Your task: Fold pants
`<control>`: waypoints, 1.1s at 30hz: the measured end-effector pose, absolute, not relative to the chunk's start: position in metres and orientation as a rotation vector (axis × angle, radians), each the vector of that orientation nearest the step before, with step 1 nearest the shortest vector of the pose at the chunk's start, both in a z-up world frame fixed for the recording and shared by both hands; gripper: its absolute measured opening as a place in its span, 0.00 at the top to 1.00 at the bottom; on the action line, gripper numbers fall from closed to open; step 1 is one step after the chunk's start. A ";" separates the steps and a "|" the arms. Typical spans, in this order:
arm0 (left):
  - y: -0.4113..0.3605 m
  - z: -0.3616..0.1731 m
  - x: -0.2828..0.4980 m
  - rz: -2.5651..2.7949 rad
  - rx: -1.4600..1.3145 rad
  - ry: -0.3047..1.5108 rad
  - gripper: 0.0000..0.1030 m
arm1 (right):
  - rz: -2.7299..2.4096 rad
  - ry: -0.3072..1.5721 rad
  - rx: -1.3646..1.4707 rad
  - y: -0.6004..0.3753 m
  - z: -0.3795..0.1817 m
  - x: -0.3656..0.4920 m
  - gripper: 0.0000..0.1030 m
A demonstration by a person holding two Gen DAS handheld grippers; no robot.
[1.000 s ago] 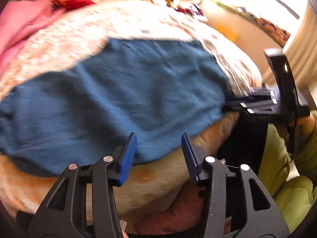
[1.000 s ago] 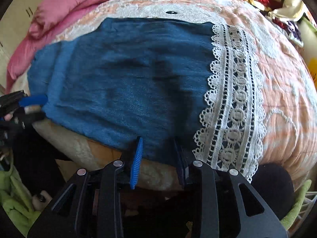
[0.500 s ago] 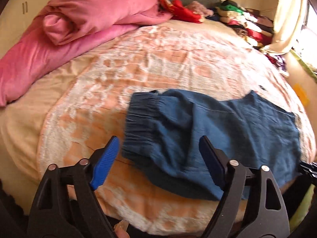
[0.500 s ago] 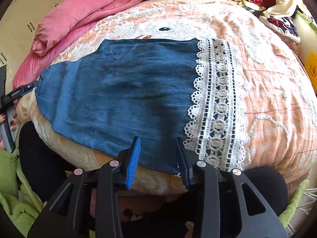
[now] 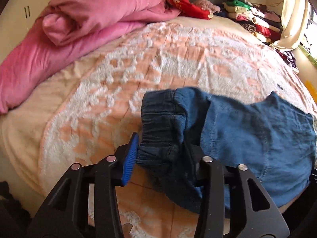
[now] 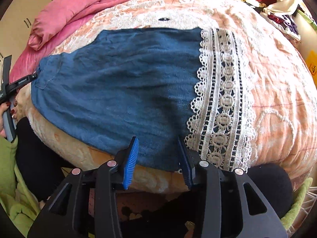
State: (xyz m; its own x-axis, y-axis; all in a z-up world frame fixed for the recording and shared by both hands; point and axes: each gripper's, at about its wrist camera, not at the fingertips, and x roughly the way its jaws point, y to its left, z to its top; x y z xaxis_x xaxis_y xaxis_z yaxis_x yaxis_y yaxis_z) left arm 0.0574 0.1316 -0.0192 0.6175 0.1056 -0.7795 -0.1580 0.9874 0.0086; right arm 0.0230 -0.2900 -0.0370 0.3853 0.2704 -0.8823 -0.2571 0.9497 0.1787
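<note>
1. Because folding starts from one end, the left gripper (image 5: 161, 158) has its jaws closed on the waistband (image 5: 158, 119) of the pants (image 6: 118, 83), which lie on the bed (image 6: 277, 99).
2. The right gripper (image 6: 158, 156) has jaws apart, empty, astride the hem edge, probably to pinch it.

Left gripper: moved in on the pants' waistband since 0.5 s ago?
Yes. The left gripper has advanced; the waistband, previously ahead of it on the bedspread, now sits between its fingers.

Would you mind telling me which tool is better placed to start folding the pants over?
Left. The left tool has the gathered waistband of the pants between its fingers, while the right tool stands open at the hem edge beside the lace trim.
</note>
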 end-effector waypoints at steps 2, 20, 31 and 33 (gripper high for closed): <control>0.134 -0.017 0.054 0.153 -0.078 0.879 0.59 | 0.338 1.127 0.012 -0.289 -0.037 0.023 0.63; 0.049 0.056 0.077 -0.194 -0.089 0.779 0.51 | 0.270 0.914 0.150 -0.359 0.028 0.090 0.63; -0.039 0.006 0.153 -0.366 -0.052 0.920 0.49 | 0.265 1.014 0.245 -0.392 -0.008 0.171 0.62; -0.045 -0.003 0.164 -0.362 -0.030 0.937 0.49 | 0.284 1.034 0.269 -0.393 -0.017 0.178 0.62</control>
State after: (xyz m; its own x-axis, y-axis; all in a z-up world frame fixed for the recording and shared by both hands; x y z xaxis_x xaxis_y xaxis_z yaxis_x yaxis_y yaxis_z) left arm 0.1639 -0.0447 -0.0032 0.5367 -0.3169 -0.7820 0.2909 0.9395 -0.1810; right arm 0.1777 -0.3929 -0.0172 0.4814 0.3554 -0.8012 -0.1043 0.9308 0.3503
